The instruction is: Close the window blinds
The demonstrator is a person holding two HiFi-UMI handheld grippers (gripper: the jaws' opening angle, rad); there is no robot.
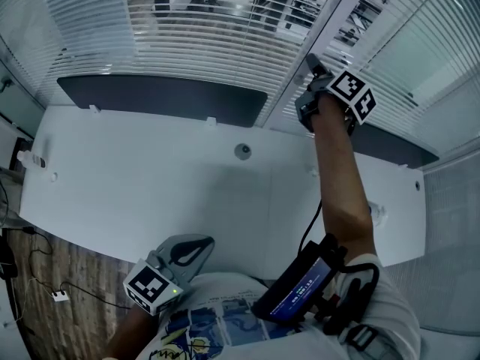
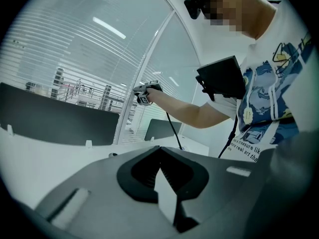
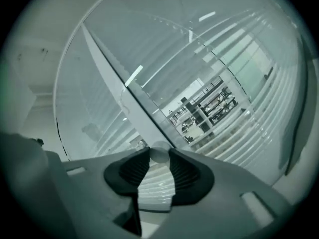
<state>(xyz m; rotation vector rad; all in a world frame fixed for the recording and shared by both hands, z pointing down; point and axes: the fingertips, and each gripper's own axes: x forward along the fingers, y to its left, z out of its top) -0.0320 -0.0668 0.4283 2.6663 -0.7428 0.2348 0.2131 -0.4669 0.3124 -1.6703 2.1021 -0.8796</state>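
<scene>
Right now the right gripper (image 3: 159,159) pinches a translucent blind wand (image 3: 159,151) between its jaw tips, with the window blinds (image 3: 249,118), slats tilted open, just beyond and to its right. Well behind it, the left gripper (image 2: 159,149) has its jaws together on nothing.

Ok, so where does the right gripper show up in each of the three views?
Head view: right gripper upper right, at the end of the outstretched arm, against the blinds.
Left gripper view: right gripper small, just above centre, arm coming in from the right.
Right gripper view: right gripper bottom centre, jaws on the clear blind wand.
Shared landmark: the white window post.
</scene>
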